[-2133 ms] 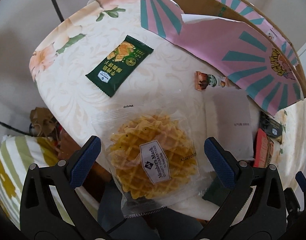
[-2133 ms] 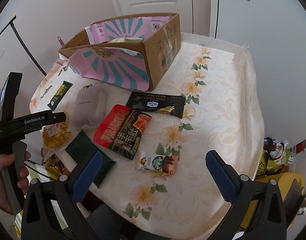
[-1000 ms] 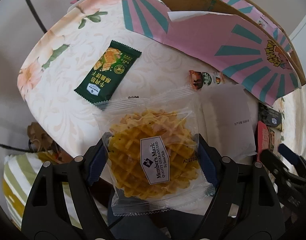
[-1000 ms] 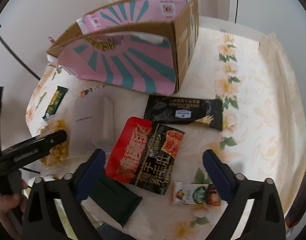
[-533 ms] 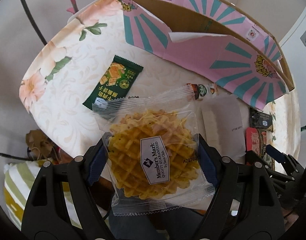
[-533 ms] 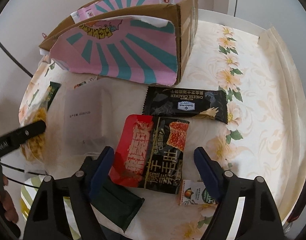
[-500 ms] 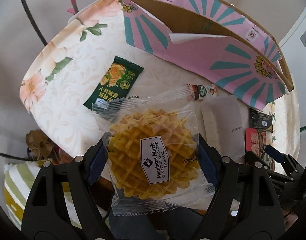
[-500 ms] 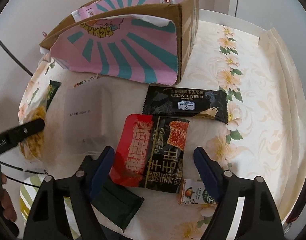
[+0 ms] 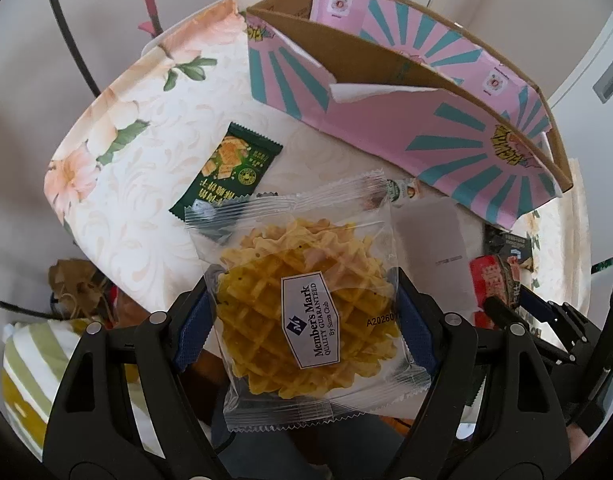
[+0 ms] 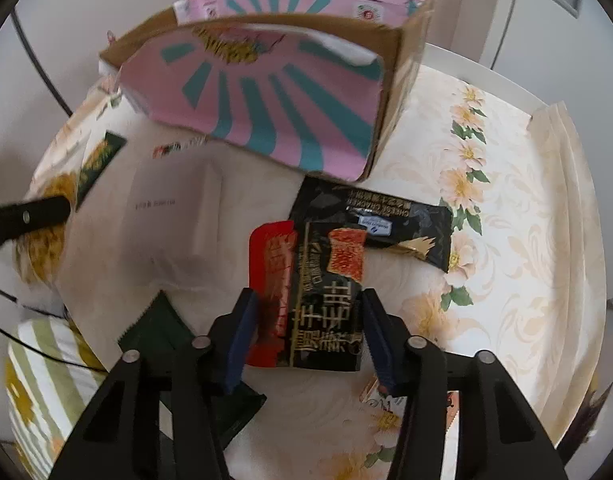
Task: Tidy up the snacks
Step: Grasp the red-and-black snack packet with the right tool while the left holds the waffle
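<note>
Since two seconds ago the left gripper has closed on the clear-wrapped round golden waffle biscuit packet and raised it off the floral tablecloth; the right gripper has narrowed from wide open onto the red-and-black foil snack pouch.

Left jaws: clamped against both sides of the waffle packet, which hangs at 6 o'clock in the left view. The open pink-and-teal printed cardboard box stands at 1 o'clock, well apart.

Right jaws: narrow, pads at both long edges of the pouch. Whether that pouch is lifted or lies on the cloth cannot be told; the view is blurred.

Remaining on the cloth: a dark green cracker sachet at 11 o'clock in the left view, a black cheese-cracker bar wrapper at 1 o'clock in the right view, touching the pouch's far end.

Judgement: the pick-up step is in hand, both grippers loaded or nearly so. The next move calls for carrying each packet over the box's near wall and releasing inside. The crisp waffle will not tolerate harder squeezing.
</note>
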`<action>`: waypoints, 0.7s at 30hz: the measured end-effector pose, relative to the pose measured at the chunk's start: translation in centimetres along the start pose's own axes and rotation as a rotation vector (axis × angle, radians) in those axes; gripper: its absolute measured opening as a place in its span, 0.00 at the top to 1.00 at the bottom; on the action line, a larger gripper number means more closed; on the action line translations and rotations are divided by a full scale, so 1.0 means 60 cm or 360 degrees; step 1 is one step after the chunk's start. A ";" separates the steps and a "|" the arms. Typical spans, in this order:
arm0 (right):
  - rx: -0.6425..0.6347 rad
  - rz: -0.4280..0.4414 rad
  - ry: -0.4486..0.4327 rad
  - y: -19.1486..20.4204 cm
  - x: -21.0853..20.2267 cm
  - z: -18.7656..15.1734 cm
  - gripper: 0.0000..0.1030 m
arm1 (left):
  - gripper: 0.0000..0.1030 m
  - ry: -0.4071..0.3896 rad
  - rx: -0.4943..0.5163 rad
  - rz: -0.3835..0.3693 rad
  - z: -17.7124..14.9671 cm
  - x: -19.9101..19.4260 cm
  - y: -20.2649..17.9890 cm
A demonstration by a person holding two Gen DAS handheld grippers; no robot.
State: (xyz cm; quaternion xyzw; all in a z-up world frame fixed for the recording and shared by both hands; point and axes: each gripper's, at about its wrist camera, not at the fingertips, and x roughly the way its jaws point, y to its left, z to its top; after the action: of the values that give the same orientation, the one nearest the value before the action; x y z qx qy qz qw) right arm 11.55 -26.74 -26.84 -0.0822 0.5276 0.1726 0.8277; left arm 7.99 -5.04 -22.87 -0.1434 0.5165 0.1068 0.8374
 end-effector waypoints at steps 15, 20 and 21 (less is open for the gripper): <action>0.0216 0.0284 -0.0005 -0.044 -0.016 0.002 0.67 | 0.24 -0.0082 -0.0032 -0.0012 -0.003 -0.042 -0.011; 0.0303 0.0401 -0.0024 -0.062 -0.027 0.002 0.83 | 0.24 -0.0086 -0.0025 -0.0013 -0.004 -0.045 -0.010; 0.0297 0.0388 -0.0018 -0.061 -0.027 0.003 0.83 | 0.24 -0.0086 -0.0023 -0.0016 -0.004 -0.046 -0.010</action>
State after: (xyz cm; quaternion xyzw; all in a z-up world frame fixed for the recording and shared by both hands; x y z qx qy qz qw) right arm 12.44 -30.38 -25.47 0.0607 0.5428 0.2224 0.8076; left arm 6.76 -5.76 -20.46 -0.1489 0.4923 0.1102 0.8505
